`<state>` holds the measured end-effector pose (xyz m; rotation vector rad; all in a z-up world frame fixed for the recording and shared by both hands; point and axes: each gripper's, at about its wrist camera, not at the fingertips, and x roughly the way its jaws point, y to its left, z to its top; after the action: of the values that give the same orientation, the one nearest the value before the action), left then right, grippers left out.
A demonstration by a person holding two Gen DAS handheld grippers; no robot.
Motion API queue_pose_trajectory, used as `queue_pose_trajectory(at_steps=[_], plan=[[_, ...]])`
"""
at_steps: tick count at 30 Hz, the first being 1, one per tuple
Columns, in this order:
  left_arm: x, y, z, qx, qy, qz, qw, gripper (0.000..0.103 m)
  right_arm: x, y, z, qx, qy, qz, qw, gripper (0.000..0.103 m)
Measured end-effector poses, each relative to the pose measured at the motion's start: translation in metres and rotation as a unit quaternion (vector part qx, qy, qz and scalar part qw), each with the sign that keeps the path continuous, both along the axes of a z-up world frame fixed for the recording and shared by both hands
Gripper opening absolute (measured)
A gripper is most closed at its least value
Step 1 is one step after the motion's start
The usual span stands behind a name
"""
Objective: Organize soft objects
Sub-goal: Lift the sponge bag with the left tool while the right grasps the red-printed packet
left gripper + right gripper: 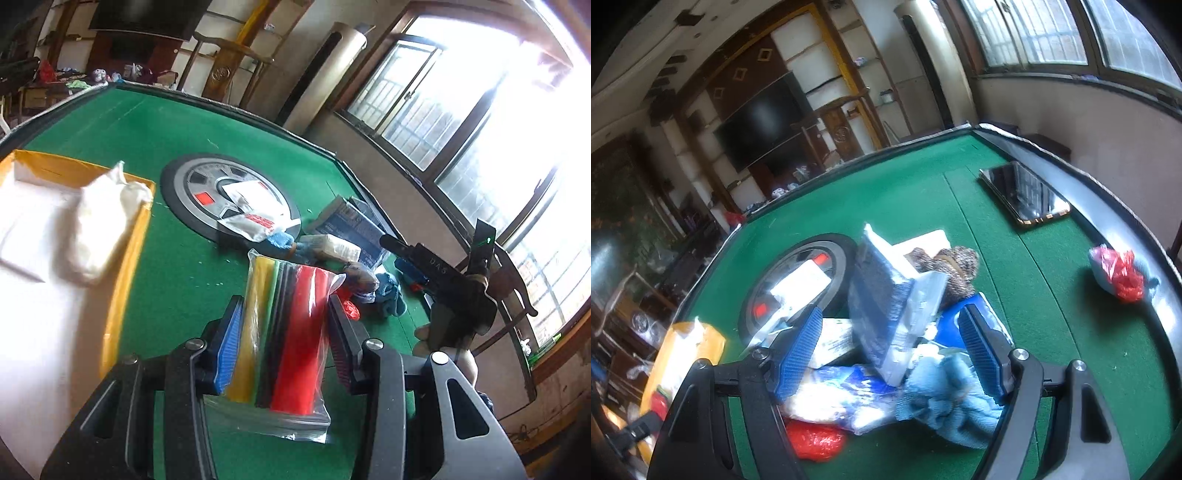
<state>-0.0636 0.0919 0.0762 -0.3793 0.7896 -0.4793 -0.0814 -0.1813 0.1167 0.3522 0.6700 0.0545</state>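
My left gripper [282,325] is shut on a clear zip bag of coloured rolls [286,332] in yellow, green, black and red, held above the green table [177,258]. A yellow box [129,251] at the left holds white padding and a white soft bundle [103,225]. My right gripper [890,350] is open above a pile: a light blue cloth [945,402], a white and blue packet [834,395], a dark blue pack [882,306], a brown knitted item [956,266]. The right gripper also shows in the left wrist view [454,291].
A round grey dial panel [229,199] sits in the table's middle with white packets on it. A phone [1025,195] lies at the far right. Red plastic bags [1119,273] lie near the right rim and under the pile [812,439]. The table has a raised rim.
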Motion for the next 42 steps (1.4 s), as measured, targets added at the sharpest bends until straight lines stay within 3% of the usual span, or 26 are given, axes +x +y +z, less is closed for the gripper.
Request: queue_pose_trajectory(at_steps=[5,9,11,16,21,22,24,25,26,31,35,42], plan=[[-0.009,0.031,0.014,0.001,-0.025,0.021,0.9995,0.041,-0.009,0.024,0.017,0.014,-0.003,0.051,0.999,0.072],[-0.012,0.051,0.013,-0.013,-0.028,0.031,0.9991,0.041,0.016,0.060,0.029,0.027,0.036,0.110,0.993,0.072],[-0.014,0.059,0.011,-0.019,-0.026,0.035,0.9989,0.041,0.039,0.081,0.030,0.028,0.077,0.137,0.987,0.072],[-0.017,0.083,0.007,-0.028,-0.025,0.055,0.9978,0.041,0.106,0.122,0.005,-0.026,0.177,0.130,0.975,0.072],[-0.019,0.114,0.007,-0.040,-0.025,0.082,0.9955,0.041,0.148,0.138,-0.028,-0.003,0.251,0.124,0.960,0.070],[-0.019,0.118,0.006,-0.042,-0.025,0.086,0.9951,0.041,0.150,0.141,-0.031,0.004,0.253,0.126,0.959,0.068],[-0.019,0.126,0.003,-0.045,-0.023,0.094,0.9943,0.041,0.152,0.151,-0.039,0.005,0.260,0.135,0.956,0.053],[-0.019,0.128,0.002,-0.047,-0.021,0.097,0.9939,0.041,0.150,0.156,-0.042,0.001,0.263,0.138,0.955,0.046],[-0.022,0.135,0.000,-0.049,-0.020,0.100,0.9935,0.041,0.149,0.159,-0.044,-0.005,0.262,0.136,0.955,0.027],[-0.024,0.146,-0.008,-0.061,-0.008,0.113,0.9917,0.041,0.136,0.157,-0.038,0.009,0.226,0.140,0.964,0.021],[-0.023,0.150,-0.010,-0.064,-0.006,0.121,0.9906,0.041,0.119,0.158,-0.017,0.028,0.185,0.157,0.970,0.008],[-0.020,0.162,-0.008,-0.051,-0.001,0.137,0.9892,0.042,0.092,0.165,0.024,0.030,0.130,0.182,0.974,0.006]])
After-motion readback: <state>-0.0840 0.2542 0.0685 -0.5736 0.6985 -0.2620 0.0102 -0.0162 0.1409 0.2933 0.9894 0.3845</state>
